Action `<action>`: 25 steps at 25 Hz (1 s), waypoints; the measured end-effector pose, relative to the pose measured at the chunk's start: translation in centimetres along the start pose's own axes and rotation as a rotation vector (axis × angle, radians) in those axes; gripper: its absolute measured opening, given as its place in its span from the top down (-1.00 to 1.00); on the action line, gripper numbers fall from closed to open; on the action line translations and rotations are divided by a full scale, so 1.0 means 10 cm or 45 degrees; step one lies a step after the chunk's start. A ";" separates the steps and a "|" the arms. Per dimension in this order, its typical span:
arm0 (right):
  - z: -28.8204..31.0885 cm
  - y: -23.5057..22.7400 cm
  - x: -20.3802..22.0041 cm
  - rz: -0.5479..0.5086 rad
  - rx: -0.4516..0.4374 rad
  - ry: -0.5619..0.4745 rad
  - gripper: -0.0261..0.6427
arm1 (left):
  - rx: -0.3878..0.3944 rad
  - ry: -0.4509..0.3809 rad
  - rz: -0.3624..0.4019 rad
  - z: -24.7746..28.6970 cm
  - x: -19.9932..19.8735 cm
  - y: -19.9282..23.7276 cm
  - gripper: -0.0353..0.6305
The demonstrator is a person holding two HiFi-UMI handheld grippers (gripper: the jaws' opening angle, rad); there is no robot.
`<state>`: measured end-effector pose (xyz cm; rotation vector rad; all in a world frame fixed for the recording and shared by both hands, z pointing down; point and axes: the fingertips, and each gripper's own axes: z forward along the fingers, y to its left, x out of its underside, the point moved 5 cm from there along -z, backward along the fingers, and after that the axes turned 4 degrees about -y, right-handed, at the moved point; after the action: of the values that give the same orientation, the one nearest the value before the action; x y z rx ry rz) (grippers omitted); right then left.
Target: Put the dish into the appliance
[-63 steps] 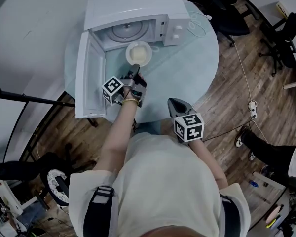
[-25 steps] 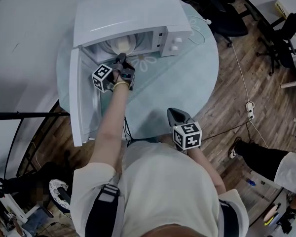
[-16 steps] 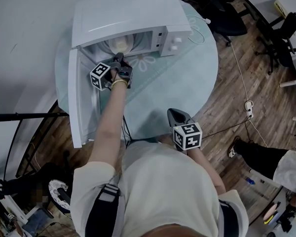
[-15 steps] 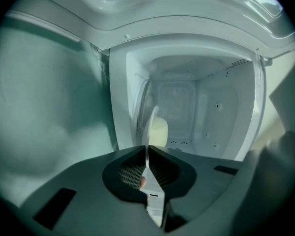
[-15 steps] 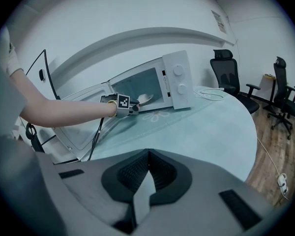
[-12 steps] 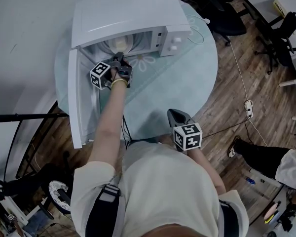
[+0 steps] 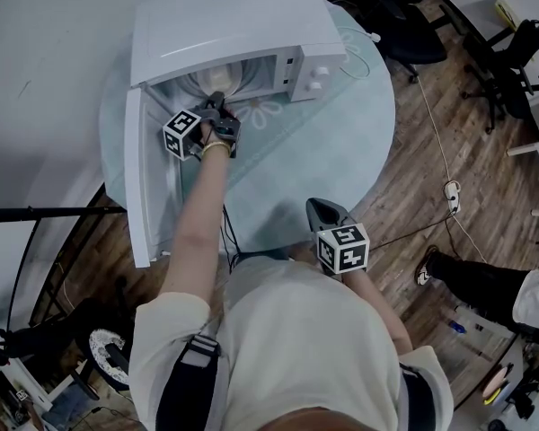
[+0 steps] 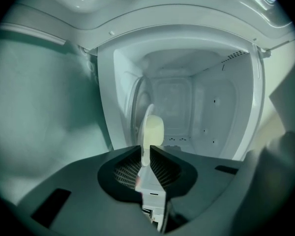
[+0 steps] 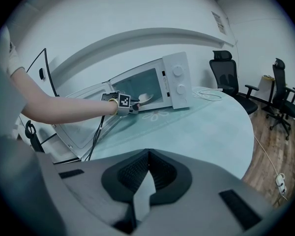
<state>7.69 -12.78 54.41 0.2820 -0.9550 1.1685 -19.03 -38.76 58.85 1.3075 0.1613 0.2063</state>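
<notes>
White microwave (image 7: 234, 25) stands door-open on the table (image 7: 341, 142). The left gripper (image 8: 145, 150) reaches into its cavity, jaws opening, pads on the rim of the dish (image 8: 151, 131), which is inside. The right gripper (image 9: 147, 154) is closed and empty over the table's near edge.

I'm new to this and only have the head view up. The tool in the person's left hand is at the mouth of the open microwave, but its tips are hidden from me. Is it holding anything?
Observer: Yes. In the left gripper view, the thin rim of a pale dish stands between the jaws of the left gripper, which are opening.
Operator: Is the dish inside yet?
Observer: The right gripper view shows it from the side: the dish is past the door opening, inside the microwave.
Operator: And the other tool?
Observer: Its own view shows the right gripper with jaws together and nothing between them, back from the microwave over the table.
</notes>
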 end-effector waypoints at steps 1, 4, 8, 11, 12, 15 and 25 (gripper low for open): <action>-0.01 0.01 0.00 -0.001 -0.001 -0.001 0.90 | 0.002 -0.001 0.006 -0.01 -0.01 -0.01 0.78; -0.03 0.01 0.02 0.000 0.000 -0.001 0.90 | 0.007 0.006 0.036 -0.03 -0.01 -0.04 0.66; -0.06 0.03 0.03 -0.014 0.000 0.000 0.90 | -0.015 0.027 0.068 -0.07 0.04 -0.02 0.64; -0.09 0.04 0.04 -0.022 -0.003 0.004 0.90 | -0.019 0.039 0.064 -0.11 0.09 0.00 0.64; -0.10 0.05 0.04 -0.025 -0.004 0.004 0.90 | -0.018 0.043 0.058 -0.13 0.10 0.00 0.64; -0.13 0.07 0.06 -0.031 -0.009 0.002 0.90 | -0.005 0.059 0.058 -0.18 0.16 -0.03 0.64; -0.29 0.16 0.13 -0.037 -0.036 -0.021 0.90 | 0.030 0.137 0.155 -0.59 0.44 -0.06 0.64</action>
<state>7.81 -9.46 53.28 0.2822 -0.9780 1.1272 -16.10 -32.32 56.76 1.3313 0.1762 0.3795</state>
